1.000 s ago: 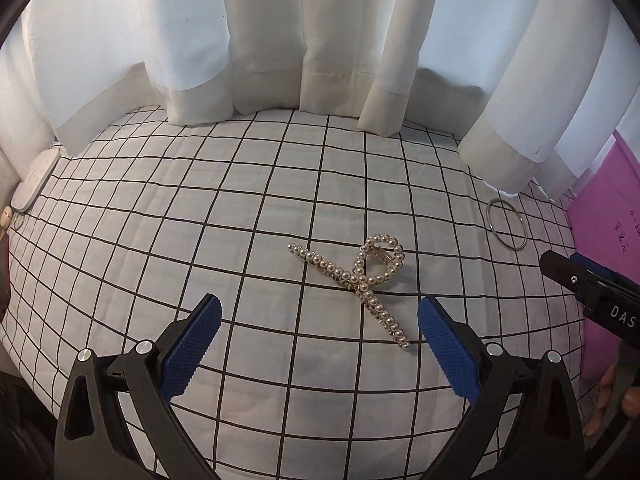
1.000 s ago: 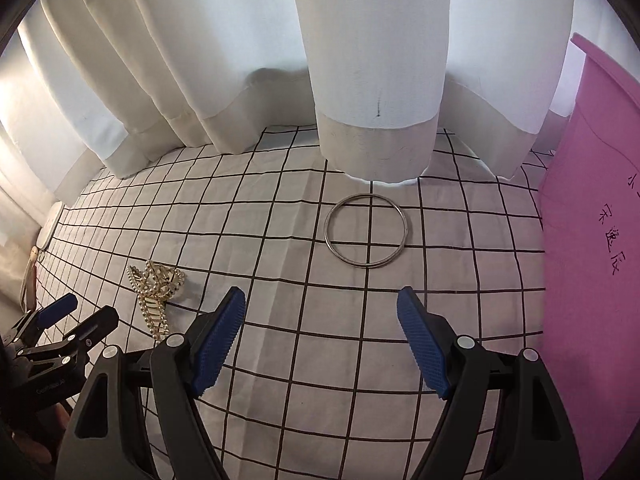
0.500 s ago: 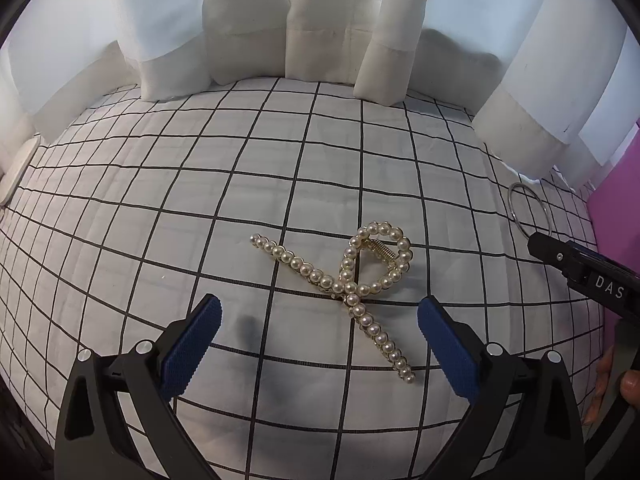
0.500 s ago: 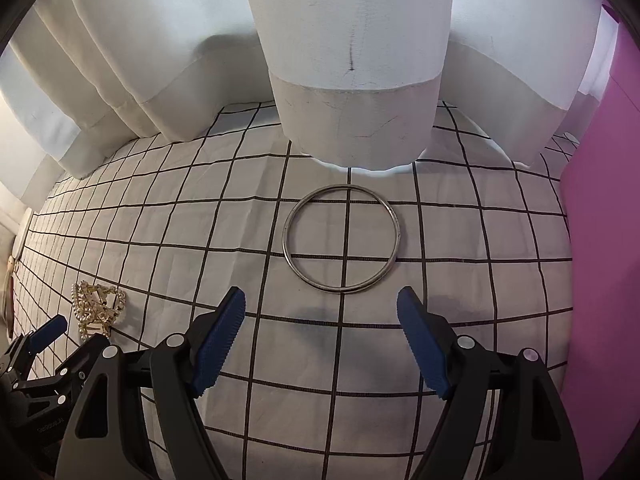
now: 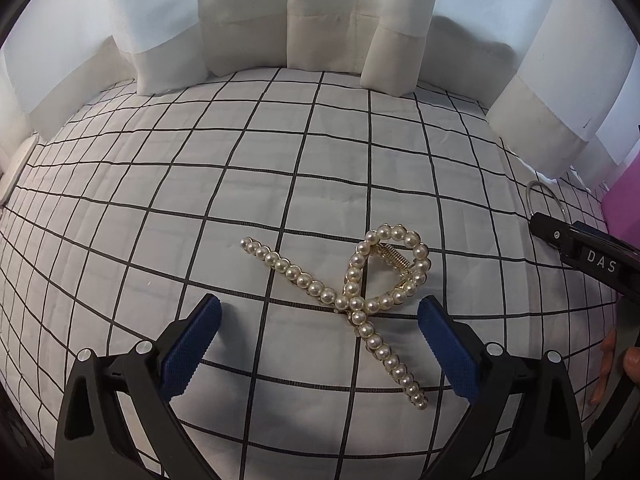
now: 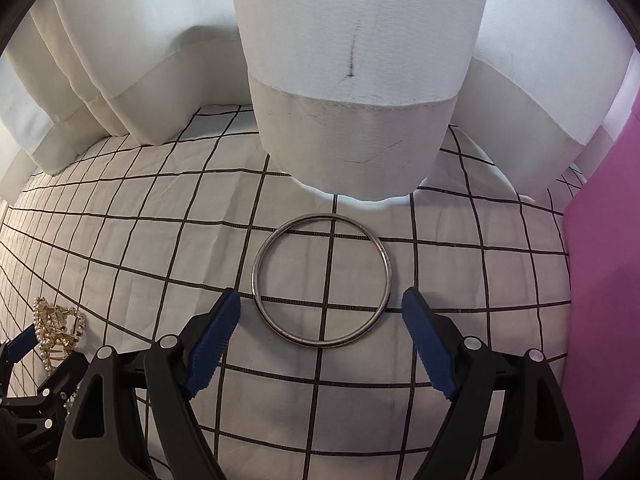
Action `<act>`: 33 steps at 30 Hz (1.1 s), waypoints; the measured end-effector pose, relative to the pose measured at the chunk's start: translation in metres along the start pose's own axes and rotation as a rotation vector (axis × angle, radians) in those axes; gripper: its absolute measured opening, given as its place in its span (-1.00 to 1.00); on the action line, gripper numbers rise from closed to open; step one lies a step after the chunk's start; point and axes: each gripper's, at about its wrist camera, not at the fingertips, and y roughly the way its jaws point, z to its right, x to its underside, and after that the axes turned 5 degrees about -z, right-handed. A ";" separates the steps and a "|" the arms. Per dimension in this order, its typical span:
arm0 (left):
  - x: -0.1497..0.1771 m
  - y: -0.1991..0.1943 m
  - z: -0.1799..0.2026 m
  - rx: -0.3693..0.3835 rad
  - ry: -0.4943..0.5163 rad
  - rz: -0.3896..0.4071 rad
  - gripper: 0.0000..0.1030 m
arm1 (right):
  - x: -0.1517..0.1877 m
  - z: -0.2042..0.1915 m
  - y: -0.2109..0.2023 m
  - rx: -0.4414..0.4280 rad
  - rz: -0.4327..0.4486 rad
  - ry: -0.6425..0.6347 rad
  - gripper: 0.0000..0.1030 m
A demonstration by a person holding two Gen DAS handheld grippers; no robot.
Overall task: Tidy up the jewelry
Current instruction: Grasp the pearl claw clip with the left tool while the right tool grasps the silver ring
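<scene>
Claws wide: left claw (image 5: 318,338) straddles the clip (image 5: 356,300), right claw (image 6: 322,338) the bangle (image 6: 321,280). Thin bangle could slip away as that claw closes.

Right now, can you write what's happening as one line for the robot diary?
left gripper: open, over pearl hair clip | right gripper: open, at metal ring | both lie on checked cloth | nothing held
</scene>
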 end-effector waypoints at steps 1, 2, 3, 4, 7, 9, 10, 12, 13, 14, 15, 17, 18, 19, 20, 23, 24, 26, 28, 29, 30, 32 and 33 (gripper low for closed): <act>-0.001 0.002 0.002 -0.011 0.005 0.002 0.88 | -0.001 -0.001 0.001 0.007 0.006 -0.003 0.60; -0.001 0.003 0.004 -0.022 0.012 0.003 0.88 | -0.002 0.000 0.002 0.005 0.010 0.003 0.64; -0.002 0.004 0.006 -0.031 0.019 0.003 0.88 | -0.004 -0.001 0.004 0.007 0.011 0.007 0.66; -0.003 0.005 0.006 -0.032 0.018 0.006 0.90 | -0.006 0.000 0.005 0.011 0.013 0.007 0.70; -0.006 0.006 0.008 -0.038 0.010 0.008 0.89 | -0.011 0.003 0.009 0.014 0.022 0.012 0.80; -0.007 0.006 0.008 -0.041 0.003 0.009 0.89 | -0.013 0.004 0.010 0.014 0.031 0.011 0.83; -0.008 0.007 0.008 -0.043 0.000 0.010 0.89 | -0.016 0.005 0.011 0.014 0.038 0.008 0.83; -0.012 0.009 0.008 -0.047 -0.008 0.009 0.90 | -0.015 0.010 0.009 0.014 0.054 0.006 0.83; -0.012 0.010 0.008 -0.050 -0.013 0.010 0.90 | -0.016 0.010 0.010 0.014 0.062 0.006 0.83; -0.014 0.011 0.008 -0.051 -0.016 0.011 0.90 | -0.017 0.010 0.011 0.015 0.070 0.006 0.83; -0.014 0.011 0.008 -0.053 -0.019 0.014 0.90 | -0.018 0.009 0.012 0.015 0.076 0.007 0.83; -0.015 0.012 0.008 -0.058 -0.024 0.020 0.90 | -0.019 0.008 0.014 0.017 0.091 0.008 0.83; -0.015 0.012 0.008 -0.059 -0.027 0.022 0.90 | -0.017 0.008 0.015 0.017 0.099 0.008 0.83; -0.015 0.012 0.008 -0.059 -0.029 0.023 0.90 | -0.016 0.008 0.015 0.018 0.107 0.007 0.83; -0.014 0.012 0.007 -0.059 -0.031 0.025 0.90 | -0.014 0.008 0.014 0.019 0.113 0.006 0.83; -0.015 0.012 0.007 -0.060 -0.028 0.025 0.89 | -0.008 0.007 0.012 0.026 0.101 0.018 0.83; -0.015 0.012 0.007 -0.061 -0.030 0.024 0.89 | -0.006 0.007 0.011 0.028 0.094 0.021 0.83; -0.016 0.013 0.007 -0.059 -0.028 0.020 0.89 | -0.004 0.006 0.010 0.026 0.088 0.019 0.82; -0.017 0.013 0.006 -0.056 -0.024 0.019 0.87 | -0.003 0.006 0.008 0.016 0.085 0.012 0.81; -0.014 0.011 0.008 -0.055 -0.020 0.020 0.84 | -0.001 0.005 0.007 0.013 0.083 0.008 0.80; -0.012 0.008 0.009 -0.053 -0.015 0.023 0.82 | 0.000 0.006 0.005 0.011 0.081 0.007 0.80; -0.009 0.005 0.010 -0.049 -0.006 0.030 0.70 | 0.004 0.006 0.001 0.009 0.080 0.005 0.80; -0.007 0.003 0.012 -0.047 0.001 0.034 0.67 | 0.005 0.006 0.000 0.009 0.080 0.005 0.79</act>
